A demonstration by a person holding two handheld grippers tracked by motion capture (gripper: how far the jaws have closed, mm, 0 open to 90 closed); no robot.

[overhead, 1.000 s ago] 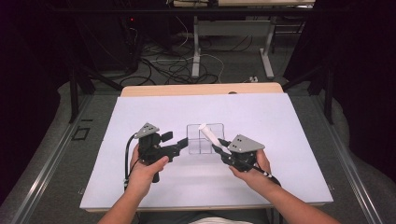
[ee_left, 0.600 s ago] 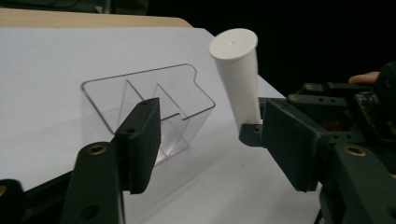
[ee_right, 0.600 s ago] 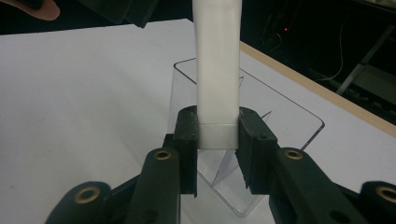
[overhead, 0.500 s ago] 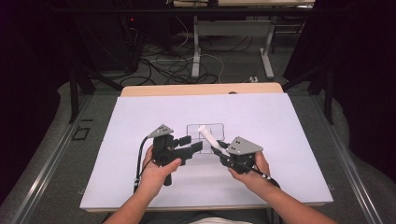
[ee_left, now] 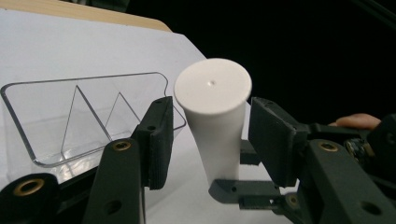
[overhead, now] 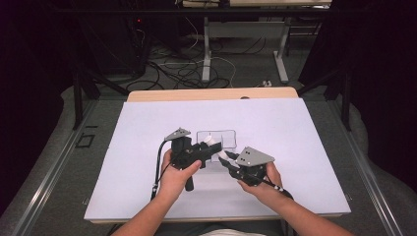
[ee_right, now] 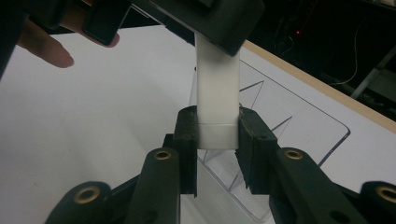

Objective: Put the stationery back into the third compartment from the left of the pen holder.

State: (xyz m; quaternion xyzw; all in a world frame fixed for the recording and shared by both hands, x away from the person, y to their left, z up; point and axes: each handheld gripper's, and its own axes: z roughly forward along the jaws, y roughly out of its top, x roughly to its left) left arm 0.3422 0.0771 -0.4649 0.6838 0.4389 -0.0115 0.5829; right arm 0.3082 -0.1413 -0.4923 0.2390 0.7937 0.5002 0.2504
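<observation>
Your right tongs (ee_right: 215,135) are clamped on the base of one white tube (ee_right: 217,88), held above the worktop (overhead: 123,147). Its capped end points toward your left tongs (ee_left: 208,135), whose jaws stand apart around it, not touching. One clear tray (ee_left: 56,112) lies just behind.

From above, one camera looks down my bench (overhead: 147,123); two ride my tongs, close, both facing the clear tray (ee_left: 56,112) (ee_right: 299,121).
</observation>
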